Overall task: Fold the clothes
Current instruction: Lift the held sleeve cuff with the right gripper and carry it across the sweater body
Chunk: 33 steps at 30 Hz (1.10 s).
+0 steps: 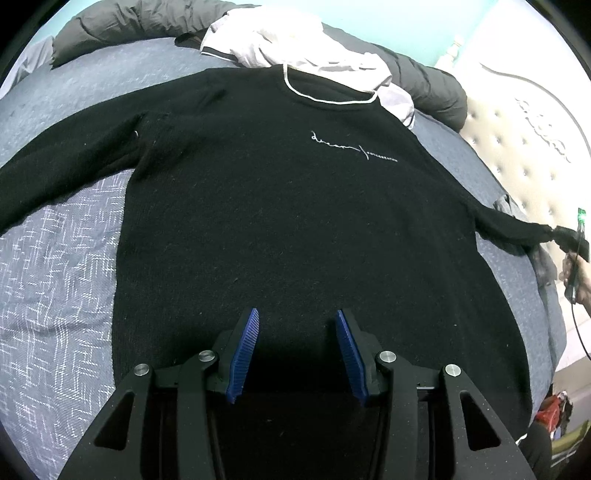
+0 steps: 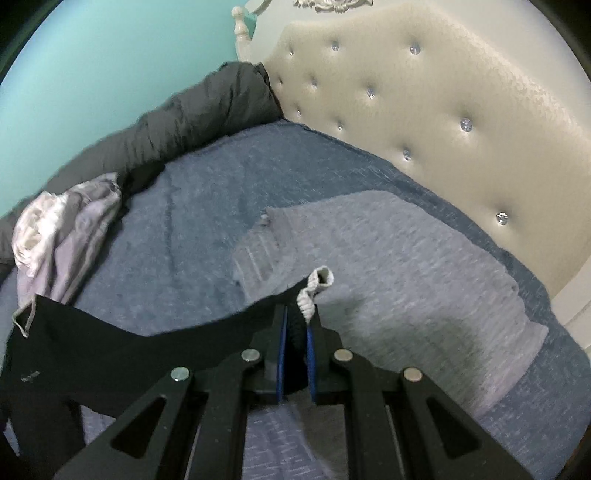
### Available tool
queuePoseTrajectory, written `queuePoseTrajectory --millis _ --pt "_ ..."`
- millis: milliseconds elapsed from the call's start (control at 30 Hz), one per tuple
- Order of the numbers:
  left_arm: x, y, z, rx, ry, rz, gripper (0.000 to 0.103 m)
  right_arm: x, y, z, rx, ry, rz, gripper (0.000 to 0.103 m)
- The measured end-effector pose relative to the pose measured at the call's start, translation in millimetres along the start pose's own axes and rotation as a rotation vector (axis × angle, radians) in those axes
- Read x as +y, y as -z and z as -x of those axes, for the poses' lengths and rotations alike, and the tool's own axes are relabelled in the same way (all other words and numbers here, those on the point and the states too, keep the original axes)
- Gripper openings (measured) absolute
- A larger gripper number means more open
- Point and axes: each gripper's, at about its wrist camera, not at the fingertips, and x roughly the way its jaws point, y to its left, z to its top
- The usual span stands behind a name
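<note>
Left wrist view: the black sweater (image 1: 295,206) lies flat, front up, across the bed (image 1: 55,258), white-trimmed neck toward the far edge where a white garment (image 1: 288,40) and a dark grey duvet (image 1: 122,22) are bunched. My left gripper (image 1: 295,325) hangs over the sweater's hem, jaws apart, nothing between the blue pads. Off at the bed's right edge, one sleeve is stretched out to my right gripper (image 1: 569,240).

Right wrist view: my right gripper (image 2: 296,325) has its jaws clamped on the sleeve cuff (image 2: 314,291), the white ribbed end poking out past the tips. The sleeve trails left to the sweater's body. Beyond, grey-blue bedding runs to the tufted cream headboard (image 2: 424,92).
</note>
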Motion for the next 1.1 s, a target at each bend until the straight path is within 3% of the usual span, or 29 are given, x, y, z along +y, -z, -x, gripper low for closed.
queuePoseTrajectory --millis 200,367,667,833,933,1100 --pt "-1.4 0.4 4.1 -0.009 0.003 0.005 0.048 44.5 -10.2 25.6 -0.045 -0.127 0.052 0.009" --pt "-1.6 2.3 16.0 -0.030 0.013 0.009 0.048 106.4 -27.0 60.0 -0.096 -0.261 0.103 0.009" --pt "16.8 8.4 50.7 -0.078 0.011 0.033 0.048 275.7 -29.8 135.7 -0.138 -0.593 0.287 0.008" --pt "32.7 11.9 74.2 -0.113 0.009 0.063 0.048 373.9 10.1 166.0 -0.066 -0.794 0.382 0.007" --pt "41.9 14.8 87.1 -0.131 0.008 0.080 0.048 429.1 58.4 173.2 0.025 -0.894 0.451 0.006" --pt "56.9 20.6 104.5 -0.155 0.009 0.106 0.048 474.4 139.1 155.5 0.152 -0.898 0.557 0.006"
